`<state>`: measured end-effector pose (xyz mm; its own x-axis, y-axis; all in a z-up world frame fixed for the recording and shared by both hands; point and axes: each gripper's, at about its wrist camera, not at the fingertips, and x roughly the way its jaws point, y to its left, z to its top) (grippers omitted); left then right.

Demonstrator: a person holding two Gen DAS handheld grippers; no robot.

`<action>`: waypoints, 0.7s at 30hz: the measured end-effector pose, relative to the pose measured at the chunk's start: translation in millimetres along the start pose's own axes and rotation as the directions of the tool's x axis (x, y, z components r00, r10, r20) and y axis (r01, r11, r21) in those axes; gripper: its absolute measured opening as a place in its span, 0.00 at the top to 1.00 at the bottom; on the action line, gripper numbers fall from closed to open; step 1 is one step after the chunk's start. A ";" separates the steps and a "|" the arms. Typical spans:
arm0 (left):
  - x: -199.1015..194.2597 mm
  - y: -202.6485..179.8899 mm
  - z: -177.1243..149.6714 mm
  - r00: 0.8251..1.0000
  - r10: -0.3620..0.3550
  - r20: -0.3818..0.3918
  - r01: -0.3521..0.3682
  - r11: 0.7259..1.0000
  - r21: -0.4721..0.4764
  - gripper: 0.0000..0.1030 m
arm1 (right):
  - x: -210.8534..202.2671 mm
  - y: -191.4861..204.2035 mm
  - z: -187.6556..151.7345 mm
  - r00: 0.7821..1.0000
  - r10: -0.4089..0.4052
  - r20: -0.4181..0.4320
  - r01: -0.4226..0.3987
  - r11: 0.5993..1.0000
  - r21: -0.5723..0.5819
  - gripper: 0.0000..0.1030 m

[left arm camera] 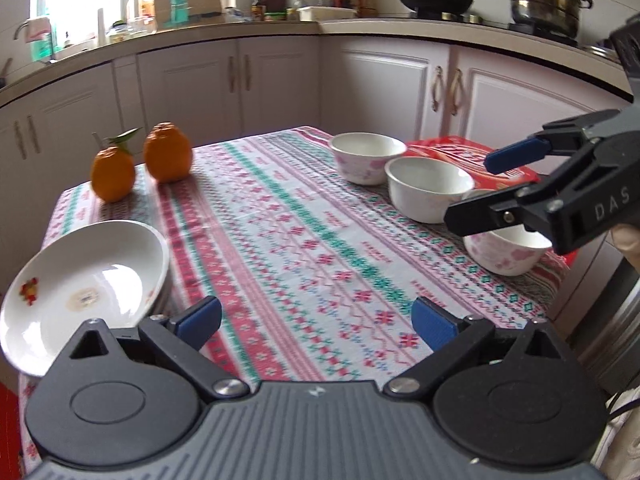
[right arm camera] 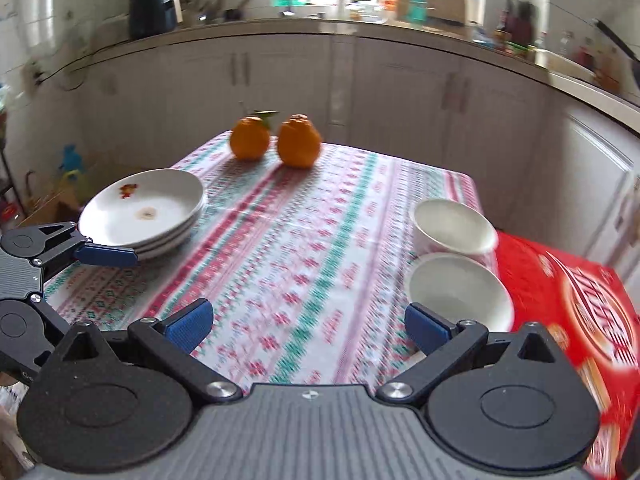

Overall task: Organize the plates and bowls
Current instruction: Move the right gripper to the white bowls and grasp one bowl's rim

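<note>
Glossy white ceramic plates (right arm camera: 144, 208) and bowls (left arm camera: 428, 188); woven patterned cloth (left arm camera: 304, 240) over bench; waxy, dimpled oranges (left arm camera: 168, 152); shiny red printed carton (right arm camera: 580, 300); matt black plastic, ribbed blue pads (left arm camera: 434, 322).

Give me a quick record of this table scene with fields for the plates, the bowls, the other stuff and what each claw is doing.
plates: white plates stacked at the table's left edge
bowls: three bowls in a row on the right, not stacked
fruit: two oranges at the far end
box: red box beside the bowls
left claw: open, empty, near the plates
right claw: open, empty, near the bowls
</note>
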<state>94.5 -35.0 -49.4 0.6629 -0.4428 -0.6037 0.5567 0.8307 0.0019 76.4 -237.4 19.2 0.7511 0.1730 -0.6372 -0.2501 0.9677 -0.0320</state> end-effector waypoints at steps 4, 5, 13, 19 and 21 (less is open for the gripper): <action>11.5 -15.4 2.4 0.999 -0.048 -0.008 0.048 0.998 0.035 0.02 | -13.1 -18.8 -22.1 0.997 -0.073 0.023 0.072 0.995 0.069 0.00; 14.1 -19.5 3.4 0.998 -0.060 -0.008 0.060 0.997 0.045 0.02 | -15.2 -23.7 -26.0 0.995 -0.096 0.023 0.094 0.992 0.083 0.00; 43.6 -63.3 16.6 0.983 -0.184 -0.022 0.185 0.971 0.151 0.02 | -18.3 -75.8 -49.1 0.984 -0.176 -0.012 0.174 0.963 0.207 0.00; 69.6 -93.7 24.2 0.965 -0.260 -0.030 0.260 0.940 0.220 0.02 | -9.5 -100.9 -63.1 0.987 -0.153 -0.049 0.161 0.945 0.286 0.01; 77.5 -102.6 25.8 0.959 -0.280 -0.033 0.280 0.931 0.233 0.02 | -5.6 -105.7 -65.6 0.990 -0.132 -0.054 0.142 0.942 0.304 0.02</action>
<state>101.7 -163.2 -75.9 0.4636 -0.6466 -0.6057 0.8207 0.5711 0.0185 58.6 -352.7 -24.4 0.7436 0.0334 -0.6678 0.0568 0.9920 0.1129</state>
